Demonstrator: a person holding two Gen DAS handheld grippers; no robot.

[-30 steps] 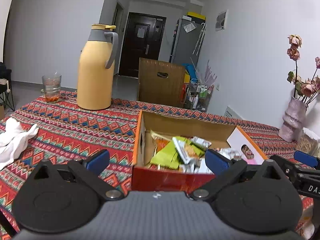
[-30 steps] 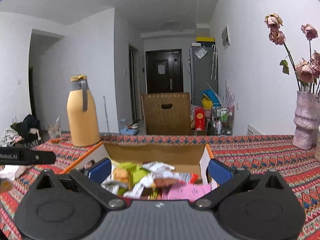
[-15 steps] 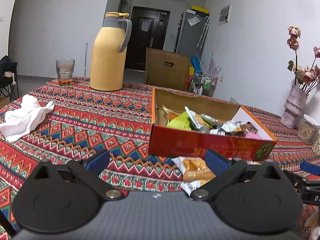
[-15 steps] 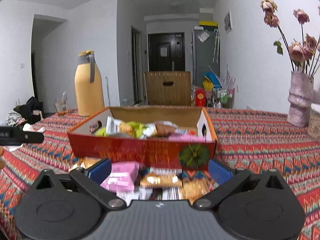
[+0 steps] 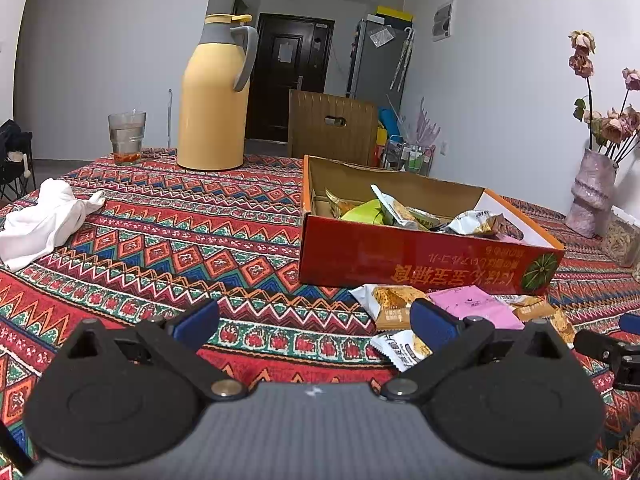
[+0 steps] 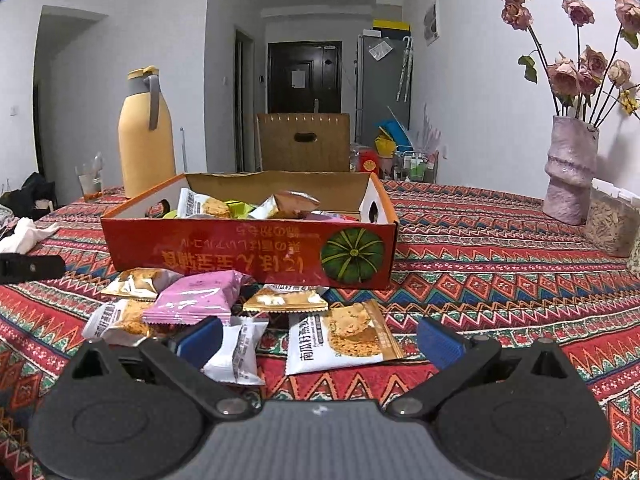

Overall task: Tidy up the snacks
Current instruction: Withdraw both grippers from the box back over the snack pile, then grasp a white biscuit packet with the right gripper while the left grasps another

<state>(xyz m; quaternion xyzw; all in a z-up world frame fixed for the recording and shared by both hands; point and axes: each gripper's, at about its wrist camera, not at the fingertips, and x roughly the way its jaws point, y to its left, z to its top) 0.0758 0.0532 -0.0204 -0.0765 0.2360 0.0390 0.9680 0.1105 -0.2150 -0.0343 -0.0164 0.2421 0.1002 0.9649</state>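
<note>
The red box (image 6: 256, 258) stands on the table (image 5: 160, 240) and is already partly filled: several packets (image 5: 384, 210) are heaped inside it, among them a green one and a few clear-fronted biscuit packs. That part of the sorting can be judged done.

A loose cluster is left outside, on the cloth just in front of the box's near wall. In the right wrist view a pink packet (image 6: 196, 294) is seen lying over a white packet (image 6: 236, 350), with a gold packet (image 6: 284, 302) beside it and a large biscuit packet (image 6: 344, 334) nearest the right tool (image 6: 320, 338). About six or seven packets appear to remain, though the overlap makes an exact count uncertain.

Both tools are held low over the table, short of the cluster. The right tool's fingers are spread wide, with nothing between them; the left tool (image 5: 314, 320) is likewise spread and empty. No packet is gripped, so a pick is judged to be next.

Further off, a yellow jug (image 5: 214, 96), a glass (image 5: 127, 138), a white cloth (image 5: 44, 216) and a vase (image 6: 570, 170) are left untouched.
</note>
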